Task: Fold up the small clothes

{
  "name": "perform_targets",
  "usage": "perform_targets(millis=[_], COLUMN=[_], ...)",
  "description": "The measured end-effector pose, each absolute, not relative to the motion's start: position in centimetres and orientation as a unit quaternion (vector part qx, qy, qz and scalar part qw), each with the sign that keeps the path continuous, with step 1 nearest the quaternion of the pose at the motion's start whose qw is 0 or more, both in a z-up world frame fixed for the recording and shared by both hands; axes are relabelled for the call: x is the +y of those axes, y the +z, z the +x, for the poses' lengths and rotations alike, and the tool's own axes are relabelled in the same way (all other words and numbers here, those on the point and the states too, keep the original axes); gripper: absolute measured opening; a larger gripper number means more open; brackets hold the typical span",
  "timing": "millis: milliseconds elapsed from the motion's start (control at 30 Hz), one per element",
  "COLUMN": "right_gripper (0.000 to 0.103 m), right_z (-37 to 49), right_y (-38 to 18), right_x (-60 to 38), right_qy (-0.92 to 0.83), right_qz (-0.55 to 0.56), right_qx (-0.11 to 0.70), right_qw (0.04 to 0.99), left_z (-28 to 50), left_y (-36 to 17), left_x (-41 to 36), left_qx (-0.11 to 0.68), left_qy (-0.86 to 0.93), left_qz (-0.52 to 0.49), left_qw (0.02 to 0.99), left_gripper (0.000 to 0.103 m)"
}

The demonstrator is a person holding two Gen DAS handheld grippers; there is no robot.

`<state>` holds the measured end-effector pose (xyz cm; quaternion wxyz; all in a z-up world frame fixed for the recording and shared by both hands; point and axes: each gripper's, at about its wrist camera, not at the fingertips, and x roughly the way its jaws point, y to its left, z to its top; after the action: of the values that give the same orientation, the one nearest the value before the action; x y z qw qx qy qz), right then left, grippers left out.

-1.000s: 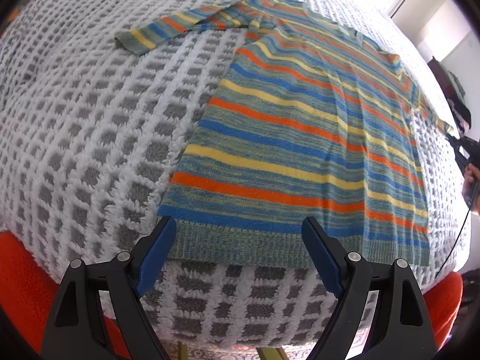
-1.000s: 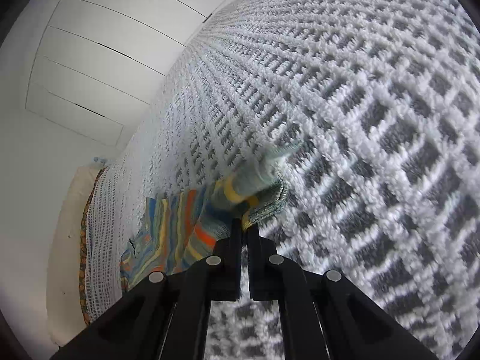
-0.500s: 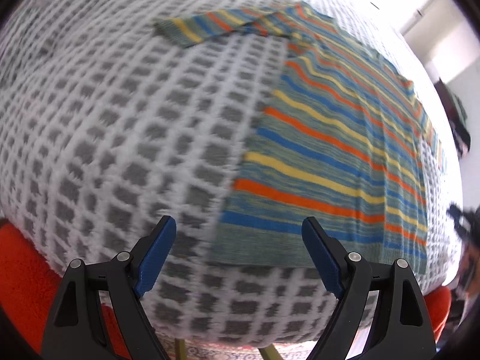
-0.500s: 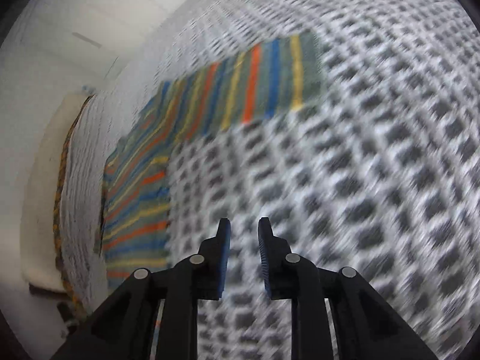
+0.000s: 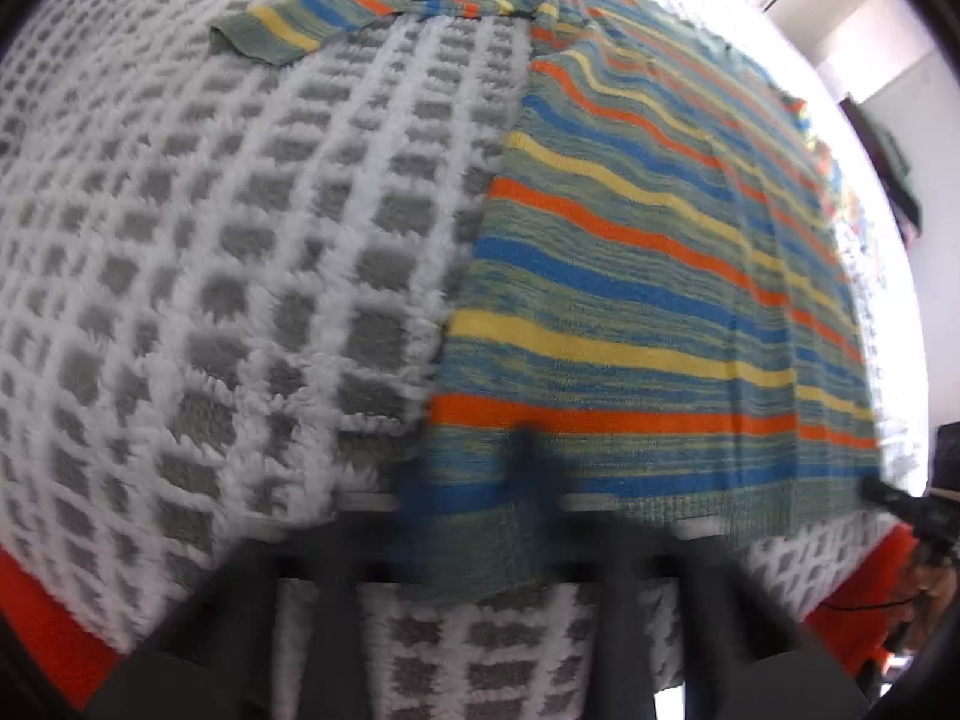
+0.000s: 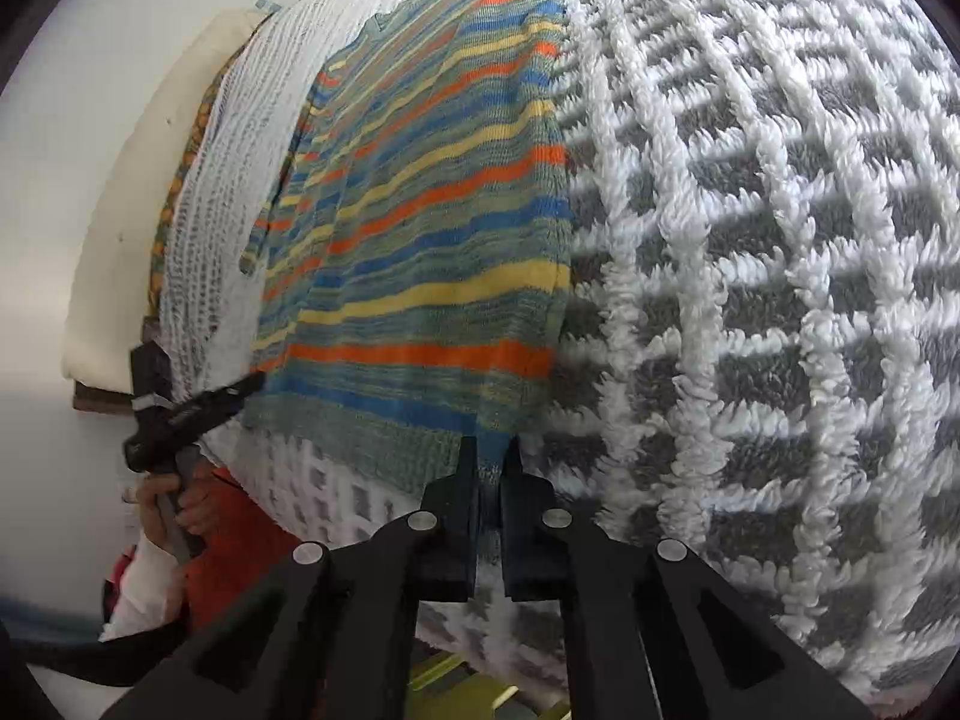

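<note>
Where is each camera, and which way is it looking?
Left wrist: sits on the left gripper at the near edge of the bed, looking along the striped sweater on the checked blanket; its own blurred fingers show at the hem.
Right wrist: sits on the right gripper at the sweater's hem corner, looking up its length; its black fingers show, plus the left gripper and the person's hand at left.
Shared: sweater, blanket.

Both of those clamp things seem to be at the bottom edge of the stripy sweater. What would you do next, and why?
Probably lift the hem and carry it up toward the collar. The right gripper is shut on the striped sweater at a bottom corner, the left gripper, blurred, sits at the other, and the sweater lies flat on the checked blanket.
</note>
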<state>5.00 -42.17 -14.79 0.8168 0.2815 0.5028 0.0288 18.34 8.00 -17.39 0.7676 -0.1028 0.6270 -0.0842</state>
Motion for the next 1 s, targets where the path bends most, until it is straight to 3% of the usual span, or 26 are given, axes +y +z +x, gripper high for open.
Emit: perform_targets(millis=[200, 300, 400, 467, 533, 567, 600, 633, 667, 833, 900, 1000], right_gripper=[0.005, 0.005, 0.005, 0.006, 0.011, 0.022, 0.042, 0.052, 0.064, 0.068, 0.068, 0.068], right_z=[1.1, -1.7, -3.6, -3.9, -3.8, -4.0, -4.2, -4.7, -5.3, -8.8, -7.8, -7.1], right_y=[-9.5, -7.6, -8.6, -10.3, -11.2, -11.2, -10.8, -10.0, -9.2, -5.2, -5.2, -5.2], right_x=[-43.8, -44.7, -45.8, -45.9, -45.0, -44.6, -44.0, -43.5, -43.1, -43.0, -41.8, -41.7], right_qy=[0.057, 0.045, 0.005, -0.031, -0.059, -0.073, -0.087, -0.101, -0.12, -0.205, -0.218, -0.22], right_qz=[0.314, 0.292, 0.269, 0.223, 0.172, 0.146, 0.116, 0.088, 0.062, 0.019, 0.025, 0.029], right_qx=[0.465, 0.474, 0.497, 0.519, 0.529, 0.53, 0.526, 0.51, 0.488, 0.376, 0.367, 0.376], right_qw=[0.825, 0.829, 0.825, 0.825, 0.829, 0.832, 0.838, 0.85, 0.862, 0.903, 0.904, 0.9], left_z=[15.8, 13.1, 11.9, 11.9, 11.9, 11.9, 12.0, 12.1, 12.4, 17.7, 20.3, 24.5], left_y=[-14.2, -13.2, -15.8, -17.4, -16.7, -15.8, -14.7, -13.4, -11.9, -8.4, -9.0, -11.2], left_x=[8.8, 7.0, 5.0, 4.0, 3.2, 3.1, 3.1, 3.4, 4.2, 8.5, 11.0, 12.4], left_qx=[0.626, 0.63, 0.652, 0.658, 0.65, 0.643, 0.629, 0.606, 0.575, 0.454, 0.418, 0.416], left_qy=[-0.125, -0.147, -0.139, -0.13, -0.132, -0.135, -0.133, -0.121, -0.101, -0.025, -0.018, -0.05], left_qz=[-0.158, -0.121, -0.073, -0.052, -0.028, -0.017, -0.003, 0.016, 0.043, 0.18, 0.23, 0.288], left_qw=[0.754, 0.753, 0.742, 0.74, 0.748, 0.754, 0.766, 0.786, 0.811, 0.872, 0.879, 0.861], left_gripper=[0.002, 0.002, 0.003, 0.01, 0.012, 0.027, 0.04, 0.065, 0.08, 0.081, 0.081, 0.072])
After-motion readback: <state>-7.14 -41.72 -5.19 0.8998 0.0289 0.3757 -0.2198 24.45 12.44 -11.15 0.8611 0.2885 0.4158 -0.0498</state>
